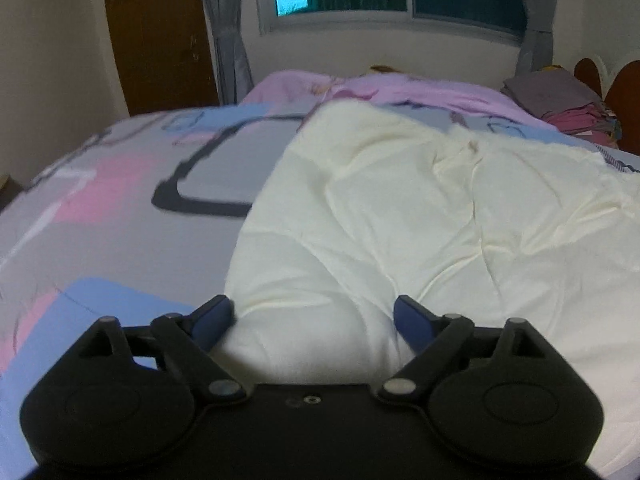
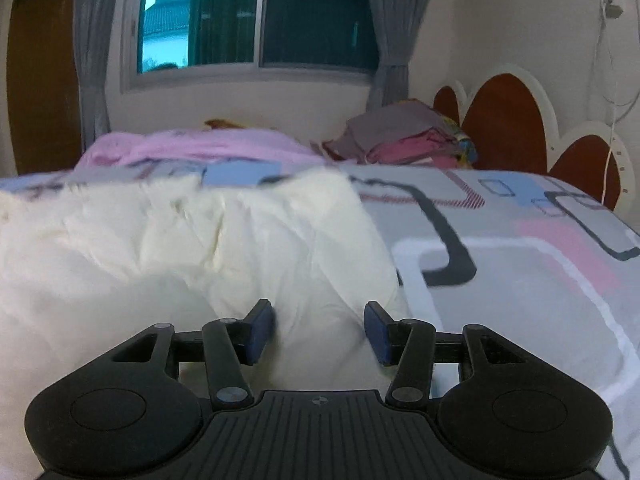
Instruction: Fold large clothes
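Note:
A large cream-white garment (image 1: 400, 208) lies spread and wrinkled on the bed; it also shows in the right wrist view (image 2: 180, 248). My left gripper (image 1: 314, 320) is open, its blue pads astride the garment's near left edge, with cloth between the jaws. My right gripper (image 2: 320, 330) is open too, its pads astride the garment's near right edge. Neither gripper is closed on the cloth.
The bed has a grey sheet with pink, blue and black shapes (image 1: 120, 208). A pink blanket (image 1: 400, 88) lies at the far side. A stack of folded clothes (image 2: 404, 136) sits by the red-brown headboard (image 2: 508, 120). A window with grey curtains (image 2: 260, 20) is behind.

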`<state>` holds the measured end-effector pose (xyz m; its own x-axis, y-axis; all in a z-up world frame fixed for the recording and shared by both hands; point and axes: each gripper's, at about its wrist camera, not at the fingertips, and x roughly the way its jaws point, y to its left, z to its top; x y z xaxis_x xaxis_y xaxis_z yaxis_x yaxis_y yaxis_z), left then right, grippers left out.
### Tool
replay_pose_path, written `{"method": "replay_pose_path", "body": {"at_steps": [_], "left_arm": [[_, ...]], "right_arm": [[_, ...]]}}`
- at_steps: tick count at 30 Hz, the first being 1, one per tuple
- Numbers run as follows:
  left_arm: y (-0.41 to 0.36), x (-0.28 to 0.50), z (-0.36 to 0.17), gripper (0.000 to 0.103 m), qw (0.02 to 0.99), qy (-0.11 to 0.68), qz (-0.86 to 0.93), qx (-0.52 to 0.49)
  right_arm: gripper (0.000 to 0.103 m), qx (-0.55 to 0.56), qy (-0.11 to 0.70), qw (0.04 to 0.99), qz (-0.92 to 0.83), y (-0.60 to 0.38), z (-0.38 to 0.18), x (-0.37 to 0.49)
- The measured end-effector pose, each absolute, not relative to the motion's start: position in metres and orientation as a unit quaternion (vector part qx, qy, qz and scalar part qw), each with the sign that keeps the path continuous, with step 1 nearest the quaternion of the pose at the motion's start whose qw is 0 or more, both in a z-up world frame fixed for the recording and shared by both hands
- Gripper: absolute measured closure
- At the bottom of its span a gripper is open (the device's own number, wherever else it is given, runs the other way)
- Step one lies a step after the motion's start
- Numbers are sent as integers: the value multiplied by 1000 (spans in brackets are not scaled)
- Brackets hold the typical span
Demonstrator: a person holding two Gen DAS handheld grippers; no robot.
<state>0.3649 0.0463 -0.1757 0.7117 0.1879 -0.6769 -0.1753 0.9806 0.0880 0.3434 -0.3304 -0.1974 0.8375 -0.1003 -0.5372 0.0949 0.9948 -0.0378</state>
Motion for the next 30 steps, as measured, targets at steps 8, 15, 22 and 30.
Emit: {"method": "replay_pose_path", "body": {"at_steps": [8, 15, 22, 30], "left_arm": [[55, 366, -171, 12, 911, 397, 111, -14], [57, 348, -147, 5, 911, 399, 103, -30], [62, 335, -141, 4, 900, 423, 77, -75], [101, 297, -152, 3, 870, 457, 86, -161]], "right_arm": [[53, -3, 306, 950, -52, -331, -198, 352], [53, 20, 267, 964, -9, -312, -154, 330], [23, 75, 292, 953, 27, -289, -145, 306], [23, 120, 332, 935, -34, -326, -150, 259]]}}
